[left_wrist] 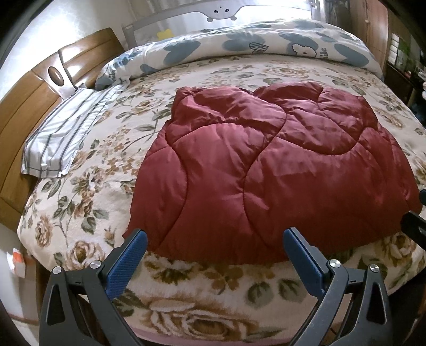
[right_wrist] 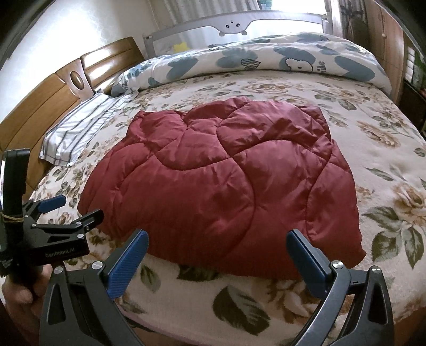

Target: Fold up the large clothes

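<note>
Bedroom setting: a wide bed [left_wrist: 87, 213] under a floral blanket fills both views; wooden headboard [left_wrist: 24, 111] on the left, striped pillow [left_wrist: 58, 138] beside it, and a rolled blue-flowered duvet [left_wrist: 239, 45] along the far edge, in front of a grey bed rail [right_wrist: 234, 21].

Maroon quilted coat [left_wrist: 266, 165] lies flat on the middle of the blanket, puffy side up, its near hem just short of the bed's near edge; probably laid out flat so both tools can reach the hem and work the fold from this side. It looks already doubled or tucked; no sleeves visible; cannot tell collar from hem with certainty. Long axis appears to run from the near edge toward the duvet, narrower bunched end pointing away from the cameras; near end broad and rounded.

Left gripper [left_wrist: 214, 244]: blue-padded fingers [left_wrist: 125, 263] spread wide, nothing between them, hovering just short of the coat's near-left hem. Right gripper [right_wrist: 217, 246]: fingers [right_wrist: 308, 263] likewise wide apart and empty, near the coat's near-right hem. Right wrist view also shows the left tool from the side, held by a hand [right_wrist: 18, 292], its fingers parted; both sit apart from the fabric, apparently lined up for a two-corner pickup.
</note>
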